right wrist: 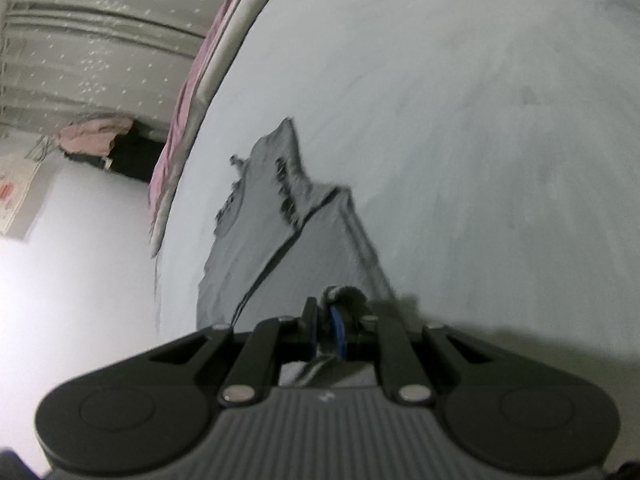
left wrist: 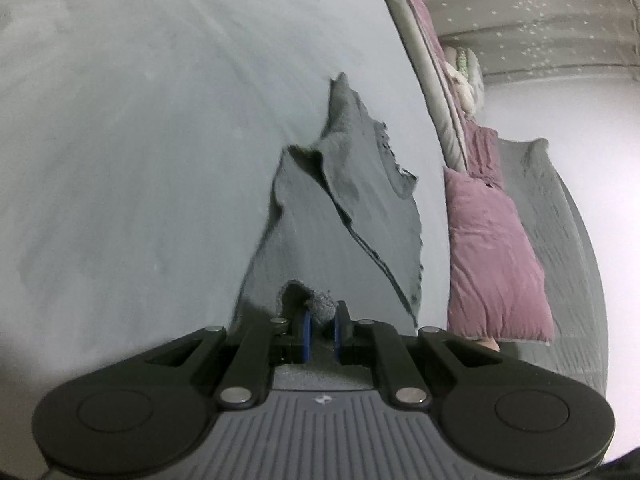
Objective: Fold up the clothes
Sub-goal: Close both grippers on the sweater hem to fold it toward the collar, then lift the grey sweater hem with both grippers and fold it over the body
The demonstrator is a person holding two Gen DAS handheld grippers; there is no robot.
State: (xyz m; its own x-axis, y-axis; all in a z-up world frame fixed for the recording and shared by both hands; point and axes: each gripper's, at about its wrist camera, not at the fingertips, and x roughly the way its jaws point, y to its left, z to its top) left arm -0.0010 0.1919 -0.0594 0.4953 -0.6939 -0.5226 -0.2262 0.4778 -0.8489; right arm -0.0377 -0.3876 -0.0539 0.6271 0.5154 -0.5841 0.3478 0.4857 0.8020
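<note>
Left gripper (left wrist: 322,326) and right gripper (right wrist: 325,326) both clamped on bunched grey cloth (left wrist: 340,216), jaws nearly closed

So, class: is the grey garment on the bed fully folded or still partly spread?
Partly folded: the grey garment has one layer lapped over another, while both claws grip its near edge.

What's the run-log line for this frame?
left gripper: shut on grey garment | right gripper: shut on grey garment | garment: partly folded on pale sheet

Dark grey garment (left wrist: 352,216) on a pale grey-blue bed sheet (left wrist: 140,140); mauve-pink pillow (left wrist: 492,260); grey curtain (left wrist: 540,12) speckled with what look like white stars; fingers (left wrist: 306,334) padded blue
</note>
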